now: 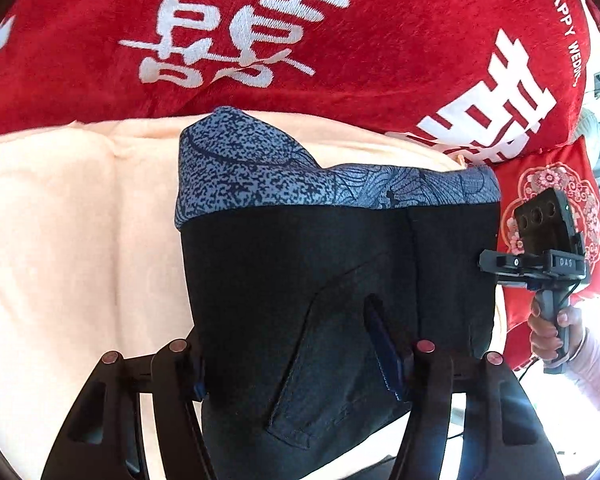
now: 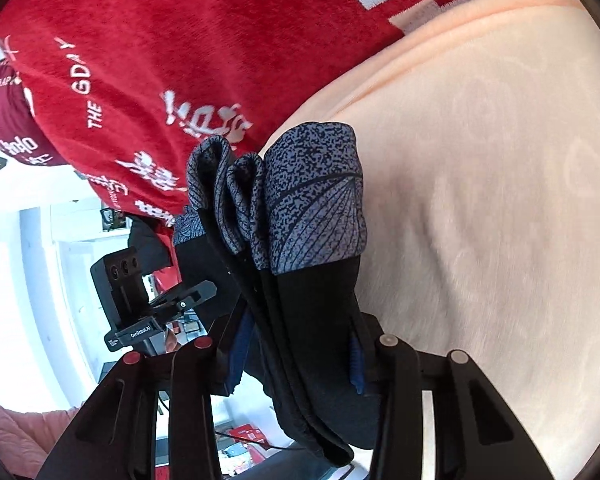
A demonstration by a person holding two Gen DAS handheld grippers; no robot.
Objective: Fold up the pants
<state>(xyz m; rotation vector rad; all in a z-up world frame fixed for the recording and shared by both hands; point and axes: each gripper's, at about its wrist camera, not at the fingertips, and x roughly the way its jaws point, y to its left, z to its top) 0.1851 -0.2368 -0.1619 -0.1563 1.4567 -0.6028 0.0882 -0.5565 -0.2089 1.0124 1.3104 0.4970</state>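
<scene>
Left wrist view looks down on one peach blanket [image 1: 60, 240] that covers the surface below, probably a bed, and behind it one red blanket [image 1: 300, 40] printed with large white characters. Between them, in the middle of the frame, is the single pair of pants [image 1: 300, 280]: black cloth with a blue-grey speckled band along its far end.

As a judgement, the folding is well along. In the right wrist view the pants [image 2: 300, 280] show as a thick stack of several layers, the patterned band doubled over on itself in at least three rolls at the far end, so more than one fold is already in. The bundle hangs from the tools, its far end low over the peach blanket [image 2: 500, 200]; whether it touches the blanket I cannot tell. What seems left is to lay the bundle flat, perhaps fold it once more, and smooth it.

Two tools are in play, one per hand. The left tool [image 1: 304, 356] is closed to about half its width on the near edge of the pants, cloth filling the gap between its fingers. The right tool [image 2: 296, 352] is likewise clamped on the stacked edge, its blue pads pressed against the layers. Each tool also shows from the side in the other's view, and one hand [image 1: 552, 332] with a pale sleeve holds the right tool's handle.

One smaller red cushion [image 1: 556, 216] with a floral medallion lies at the right edge.
</scene>
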